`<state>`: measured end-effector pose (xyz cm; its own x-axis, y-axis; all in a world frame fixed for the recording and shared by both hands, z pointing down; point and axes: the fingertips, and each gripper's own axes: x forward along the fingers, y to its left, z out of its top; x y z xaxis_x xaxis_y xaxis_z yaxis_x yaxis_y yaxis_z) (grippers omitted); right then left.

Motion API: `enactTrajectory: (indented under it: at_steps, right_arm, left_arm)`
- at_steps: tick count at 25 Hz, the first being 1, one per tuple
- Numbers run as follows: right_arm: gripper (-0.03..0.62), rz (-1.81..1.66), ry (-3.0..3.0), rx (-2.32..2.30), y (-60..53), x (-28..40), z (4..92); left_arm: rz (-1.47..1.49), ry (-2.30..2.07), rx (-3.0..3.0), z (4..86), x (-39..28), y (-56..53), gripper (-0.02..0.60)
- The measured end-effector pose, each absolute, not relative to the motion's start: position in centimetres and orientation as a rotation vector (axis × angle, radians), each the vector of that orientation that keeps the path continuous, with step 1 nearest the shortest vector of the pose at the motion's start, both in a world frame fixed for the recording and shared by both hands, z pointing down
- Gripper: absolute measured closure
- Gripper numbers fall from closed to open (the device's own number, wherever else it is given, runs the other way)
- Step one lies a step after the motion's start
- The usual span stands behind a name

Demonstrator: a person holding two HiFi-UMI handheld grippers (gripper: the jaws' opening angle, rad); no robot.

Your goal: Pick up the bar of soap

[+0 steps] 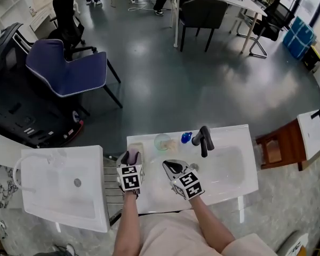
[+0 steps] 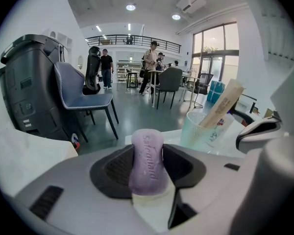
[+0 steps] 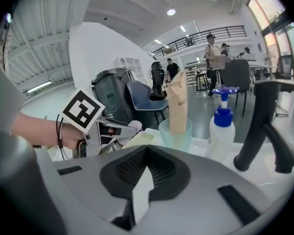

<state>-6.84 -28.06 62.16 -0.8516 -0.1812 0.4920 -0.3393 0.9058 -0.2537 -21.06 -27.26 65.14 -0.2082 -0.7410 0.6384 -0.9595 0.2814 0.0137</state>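
Note:
A purple bar of soap (image 2: 148, 160) stands on edge between the jaws of my left gripper (image 1: 131, 159), which is shut on it. In the head view the soap (image 1: 132, 156) is held above the left end of the white sink (image 1: 240, 183), by a cream soap dish (image 1: 136, 148). My right gripper (image 1: 173, 168) hovers over the basin just to the right, shut with nothing in it. The right gripper view shows the left gripper (image 3: 112, 131) with the soap's tip (image 3: 134, 126) sticking out.
Along the sink's back rim stand a pale green cup (image 1: 162, 141) holding a tube, a blue pump bottle (image 1: 186, 137) and a black faucet (image 1: 204, 139). A second white basin (image 1: 58, 196) lies to the left past a metal rack (image 1: 112, 188). A wooden stool (image 1: 280, 148) stands right.

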Motion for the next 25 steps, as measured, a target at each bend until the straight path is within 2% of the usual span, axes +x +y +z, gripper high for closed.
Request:
enactTrajectory:
  at_steps: [17, 25]
  right_arm:
    - [0.589, 0.609, -2.602, 0.791, -26.8, -1.9, 60.6]
    - [0.589, 0.588, -2.607, 0.864, -24.3, -1.7, 59.9]
  left_arm:
    - [0.396, -2.013, 1.733, 58.2, -18.2, -24.1, 0.388]
    - [0.333, -2.013, 1.787, 56.4, -18.0, -21.4, 0.39]
